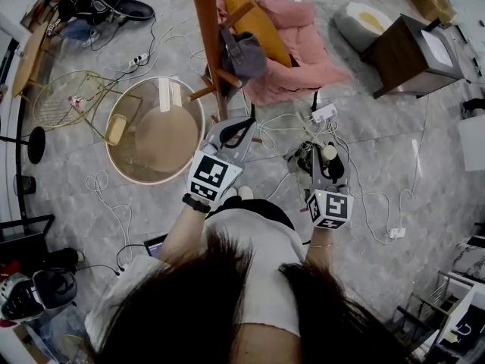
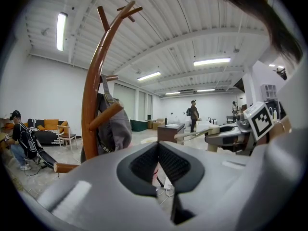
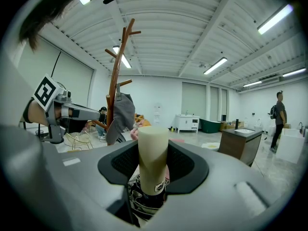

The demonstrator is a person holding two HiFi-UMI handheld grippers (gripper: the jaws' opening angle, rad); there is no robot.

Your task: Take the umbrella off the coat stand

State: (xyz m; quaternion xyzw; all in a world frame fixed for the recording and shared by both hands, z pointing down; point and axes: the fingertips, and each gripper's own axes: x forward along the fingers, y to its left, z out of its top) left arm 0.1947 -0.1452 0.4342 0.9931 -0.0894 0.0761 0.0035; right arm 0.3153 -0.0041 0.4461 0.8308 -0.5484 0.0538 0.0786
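The brown wooden coat stand (image 1: 206, 21) rises at the top middle of the head view, with a grey bag (image 1: 244, 53) hung on one of its pegs. My right gripper (image 1: 316, 150) is shut on the folded umbrella (image 1: 328, 155), clear of the stand to its right. In the right gripper view the umbrella's cream handle (image 3: 153, 150) stands upright between the pads, its patterned fabric below. The stand (image 3: 114, 81) and bag (image 3: 123, 114) lie off to the left there. My left gripper (image 1: 248, 121) is shut and empty, close beside the stand (image 2: 91, 90) and the bag (image 2: 113, 124).
A round wooden table (image 1: 155, 131) and a wire chair (image 1: 64, 101) stand left of the coat stand. A pink blanket with an orange cushion (image 1: 295, 44) lies behind it. A brown cabinet (image 1: 409, 51) is at the right. Cables and a power strip (image 1: 323, 114) cross the floor.
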